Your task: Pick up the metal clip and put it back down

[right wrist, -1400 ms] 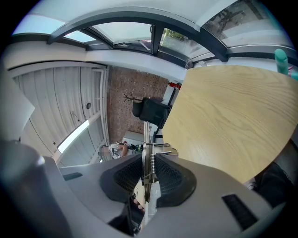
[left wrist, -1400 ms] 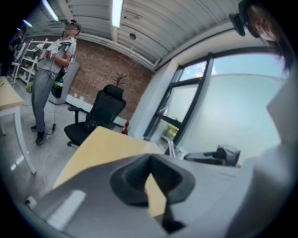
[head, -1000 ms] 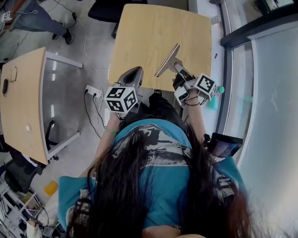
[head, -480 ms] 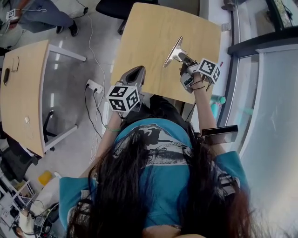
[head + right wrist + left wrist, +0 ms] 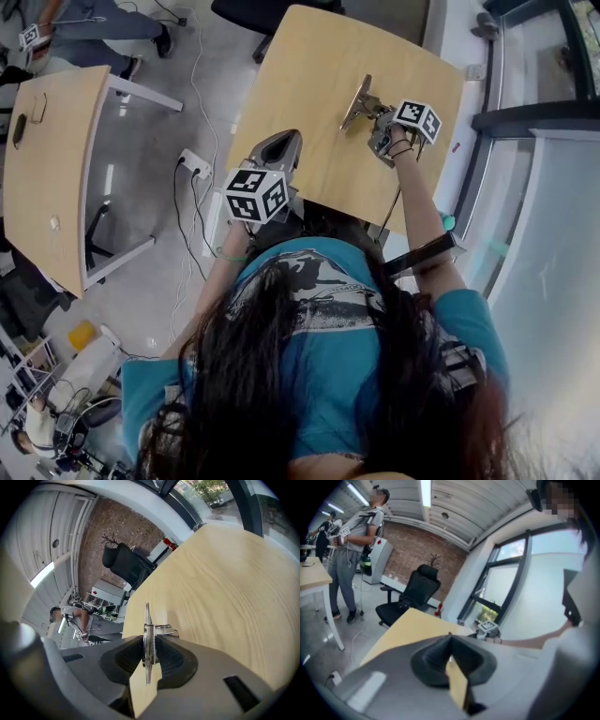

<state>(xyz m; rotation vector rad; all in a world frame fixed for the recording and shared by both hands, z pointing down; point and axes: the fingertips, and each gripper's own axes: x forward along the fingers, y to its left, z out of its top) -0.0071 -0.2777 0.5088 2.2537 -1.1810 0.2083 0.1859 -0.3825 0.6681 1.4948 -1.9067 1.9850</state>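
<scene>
The metal clip (image 5: 356, 101) is a flat shiny plate with a spring hinge, held edge-up over the light wooden table (image 5: 300, 75). My right gripper (image 5: 373, 114) is shut on the clip near the table's right side. In the right gripper view the clip (image 5: 148, 637) stands upright between the black pads (image 5: 126, 656), with the tabletop (image 5: 225, 583) beyond it. Whether the clip touches the wood I cannot tell. My left gripper (image 5: 281, 150) hovers at the table's near edge with its jaws together and nothing in them; in its own view the pads (image 5: 436, 658) meet at the tip.
A second wooden table (image 5: 47, 169) stands at the left. A power strip (image 5: 195, 164) and cables lie on the floor between the tables. A black office chair (image 5: 412, 592) is past the table's far edge, a person (image 5: 358, 541) stands far left, and a window frame (image 5: 487, 141) runs along the right.
My right gripper has carried the clip farther out over the table, away from the near edge. The left gripper has stayed by the near edge.
</scene>
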